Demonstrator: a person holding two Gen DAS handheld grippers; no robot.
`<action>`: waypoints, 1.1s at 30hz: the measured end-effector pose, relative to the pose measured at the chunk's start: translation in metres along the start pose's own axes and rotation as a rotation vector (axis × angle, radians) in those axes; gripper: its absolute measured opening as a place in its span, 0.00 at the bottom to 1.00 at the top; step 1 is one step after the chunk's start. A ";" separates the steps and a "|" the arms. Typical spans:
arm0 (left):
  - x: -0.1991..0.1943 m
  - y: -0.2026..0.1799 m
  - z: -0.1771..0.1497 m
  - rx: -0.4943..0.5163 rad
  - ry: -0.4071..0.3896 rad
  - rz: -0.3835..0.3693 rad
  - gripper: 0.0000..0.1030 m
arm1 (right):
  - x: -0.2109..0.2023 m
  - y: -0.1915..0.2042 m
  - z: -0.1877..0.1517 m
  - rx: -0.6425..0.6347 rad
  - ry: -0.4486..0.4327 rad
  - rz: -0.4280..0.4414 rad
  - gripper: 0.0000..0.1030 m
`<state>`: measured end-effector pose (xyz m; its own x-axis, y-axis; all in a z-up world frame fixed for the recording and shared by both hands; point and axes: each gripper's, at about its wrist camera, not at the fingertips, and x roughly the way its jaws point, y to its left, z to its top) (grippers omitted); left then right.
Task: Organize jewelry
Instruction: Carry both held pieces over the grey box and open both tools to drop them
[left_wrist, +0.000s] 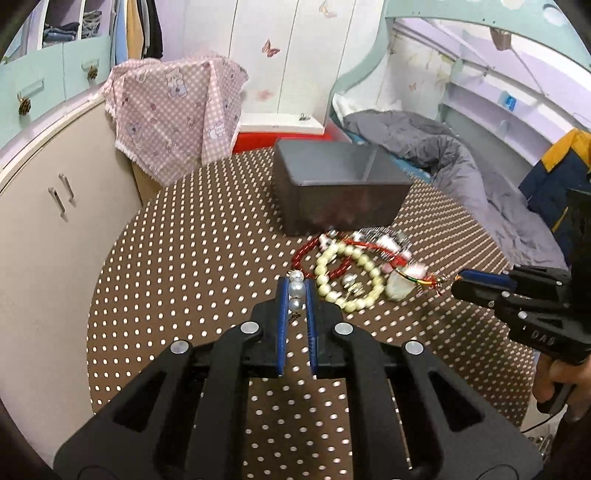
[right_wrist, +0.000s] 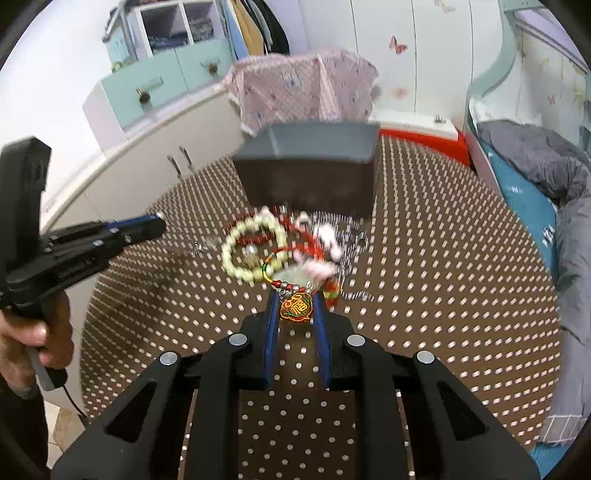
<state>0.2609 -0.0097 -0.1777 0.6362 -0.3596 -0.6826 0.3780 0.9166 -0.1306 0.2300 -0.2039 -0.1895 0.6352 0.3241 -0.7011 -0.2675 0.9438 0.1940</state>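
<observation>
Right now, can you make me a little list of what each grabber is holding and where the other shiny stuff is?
left gripper: shut on white pearl piece
right gripper: shut on red embroidered charm of a beaded cord
pile: cream bead bracelet lying over red bead bracelet, with blurred pink and silvery bits
box: grey box, open top, just behind the pile
surface: brown dotted tablecloth
</observation>
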 end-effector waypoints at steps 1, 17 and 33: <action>-0.005 -0.001 0.003 0.002 -0.014 -0.006 0.09 | -0.005 0.000 0.004 0.002 -0.012 0.011 0.16; -0.051 -0.024 0.078 0.035 -0.191 -0.080 0.09 | -0.076 -0.003 0.098 -0.032 -0.246 0.176 0.16; 0.031 -0.016 0.143 -0.019 -0.080 -0.132 0.10 | 0.013 -0.035 0.156 0.054 -0.124 0.179 0.22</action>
<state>0.3708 -0.0600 -0.0939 0.6337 -0.4892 -0.5993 0.4494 0.8633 -0.2295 0.3609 -0.2230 -0.0980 0.6664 0.4891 -0.5628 -0.3467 0.8715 0.3469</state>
